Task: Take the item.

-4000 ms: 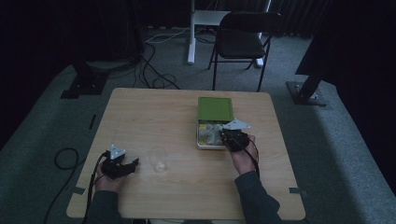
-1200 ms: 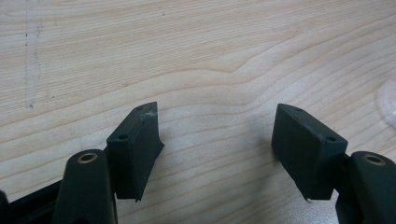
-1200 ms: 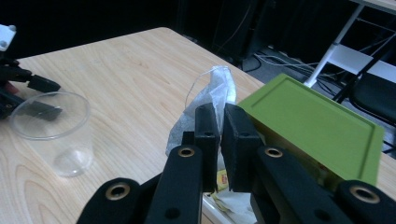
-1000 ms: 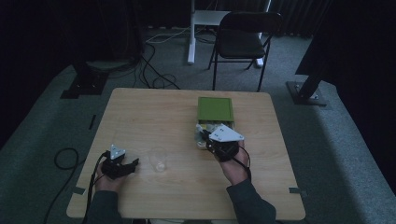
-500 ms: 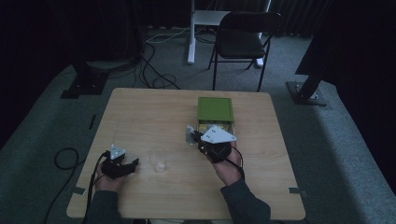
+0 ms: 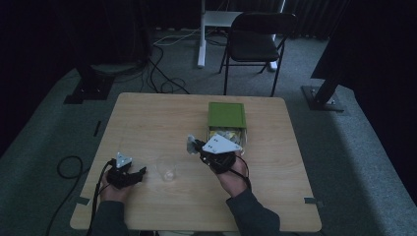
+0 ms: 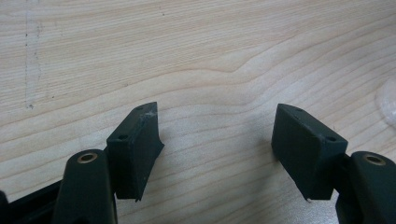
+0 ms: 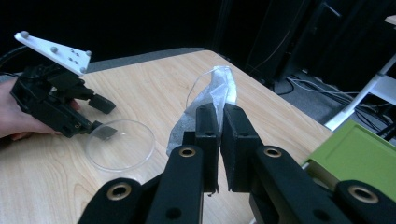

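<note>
The work surface is a square table [image 6: 147,118] with a pale wood-grain top and rounded corners; the left gripper view shows the grain as fine, wavy lines.

The left gripper [image 6: 129,175] lies low near the table's front left corner, held in the person's left hand [image 6: 114,192]. Its two black, blocky jaws stand wide apart with bare wood between them.

The right gripper [image 6: 193,145] sits near the middle of the table, right of centre, held by the right hand [image 6: 235,178]. A white three-cornered plate tops its body. Its jaws are pressed together on a small sachet [image 8: 215,95], a thin, whitish, translucent packet with a crinkled surface that stands up above the jaw tips, raised off the wood. In the high view the sachet [image 6: 190,142] shows as a pale scrap at the gripper's tip.

A clear round cup [image 6: 167,170], glassy with a thin rim, stands upright on the table between the two grippers, nearer the front edge and just beside the left gripper.

A green rectangular box [image 6: 226,115] with a flat matte lid rests towards the table's far right part. Its near end is open, showing pale yellowish packets [image 6: 227,133] inside, too small to make out further.
</note>
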Available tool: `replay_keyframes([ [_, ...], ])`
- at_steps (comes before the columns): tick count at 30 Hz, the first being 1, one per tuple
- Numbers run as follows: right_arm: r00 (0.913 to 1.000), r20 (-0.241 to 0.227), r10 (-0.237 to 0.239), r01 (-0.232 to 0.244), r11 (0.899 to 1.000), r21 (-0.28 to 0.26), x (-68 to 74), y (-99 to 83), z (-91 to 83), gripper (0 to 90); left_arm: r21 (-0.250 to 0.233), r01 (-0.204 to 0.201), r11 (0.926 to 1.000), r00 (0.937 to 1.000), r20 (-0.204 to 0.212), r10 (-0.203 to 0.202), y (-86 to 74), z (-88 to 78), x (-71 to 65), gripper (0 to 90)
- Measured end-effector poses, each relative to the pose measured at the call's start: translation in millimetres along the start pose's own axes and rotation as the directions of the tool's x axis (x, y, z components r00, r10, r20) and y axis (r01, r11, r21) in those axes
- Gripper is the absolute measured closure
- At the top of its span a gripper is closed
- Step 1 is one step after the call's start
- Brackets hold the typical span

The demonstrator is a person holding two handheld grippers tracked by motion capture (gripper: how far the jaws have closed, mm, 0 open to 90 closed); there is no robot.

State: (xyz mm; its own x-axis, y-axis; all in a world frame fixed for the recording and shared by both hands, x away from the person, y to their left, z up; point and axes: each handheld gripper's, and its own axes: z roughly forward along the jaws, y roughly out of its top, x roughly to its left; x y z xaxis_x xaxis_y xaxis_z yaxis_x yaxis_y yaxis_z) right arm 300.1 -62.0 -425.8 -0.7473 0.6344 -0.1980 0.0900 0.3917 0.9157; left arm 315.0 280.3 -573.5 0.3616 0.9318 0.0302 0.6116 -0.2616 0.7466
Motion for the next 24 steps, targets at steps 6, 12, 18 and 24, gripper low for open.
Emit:
replay_keyframes([
  [6,0.9997,-0.024,-0.008,0.008,1.000,-0.007,7.7,1.8,2.3,85.4,0.000,0.002,1.0000,1.0000,0.001,-0.002,0.0,0.0,-0.1,33.5],
  [12,0.9988,-0.049,-0.010,0.009,1.000,-0.013,14.4,3.4,5.8,85.4,0.000,0.002,1.0000,1.0000,0.000,-0.002,0.0,0.0,-0.2,33.5],
  [18,0.9974,-0.070,-0.017,0.016,1.000,-0.015,22.4,4.8,10.0,85.4,0.002,0.000,1.0000,1.0000,0.000,0.000,0.0,-0.1,-0.1,33.5],
  [24,0.9953,-0.092,-0.029,0.028,0.999,-0.018,30.3,6.1,14.7,85.4,0.002,0.000,1.0000,1.0000,0.000,0.000,-0.1,-0.1,-0.1,33.5],
])
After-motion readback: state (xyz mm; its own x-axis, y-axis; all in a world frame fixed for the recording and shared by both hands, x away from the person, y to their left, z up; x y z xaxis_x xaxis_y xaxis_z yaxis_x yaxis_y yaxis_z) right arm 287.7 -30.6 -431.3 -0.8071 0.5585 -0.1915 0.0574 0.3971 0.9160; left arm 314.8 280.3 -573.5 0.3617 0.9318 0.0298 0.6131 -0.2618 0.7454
